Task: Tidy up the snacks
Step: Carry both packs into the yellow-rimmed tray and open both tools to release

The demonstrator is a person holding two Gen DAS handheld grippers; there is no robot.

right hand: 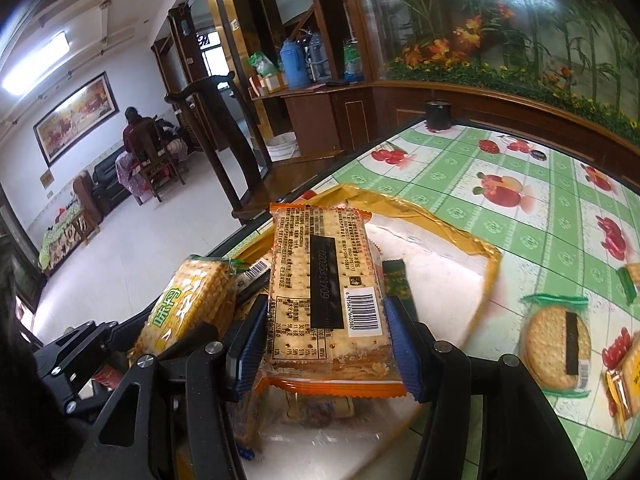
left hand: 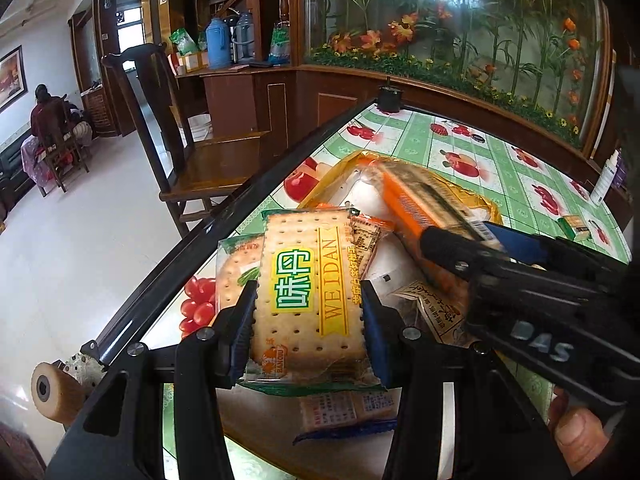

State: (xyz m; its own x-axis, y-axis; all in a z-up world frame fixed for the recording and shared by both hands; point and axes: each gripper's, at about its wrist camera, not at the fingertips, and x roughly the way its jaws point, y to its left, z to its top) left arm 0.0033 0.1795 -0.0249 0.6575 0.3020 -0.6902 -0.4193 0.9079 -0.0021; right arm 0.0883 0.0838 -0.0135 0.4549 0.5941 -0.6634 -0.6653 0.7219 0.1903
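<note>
My left gripper [left hand: 308, 316] is shut on a green-edged cracker pack [left hand: 308, 280] printed WEIDAN, held over a gold-rimmed white tray [left hand: 476, 196]. My right gripper [right hand: 324, 332] is shut on an orange-edged cracker pack [right hand: 324, 276], barcode side up, above the same tray [right hand: 440, 240]. In the left wrist view the right gripper [left hand: 452, 246] reaches in from the right with the orange pack [left hand: 412, 204], blurred. The green pack [right hand: 192, 304] and the left gripper's body show at the left of the right wrist view. More wrapped snacks [left hand: 344, 408] lie in the tray beneath.
The table [right hand: 520, 184] has a green fruit-print cloth and a dark edge at the left. A round cracker pack [right hand: 558, 344] and other small packs [right hand: 624, 380] lie on its right side. A wooden chair [left hand: 192, 152] stands beside the table. A black canister [left hand: 390, 98] stands at the far corner. A person sits far off.
</note>
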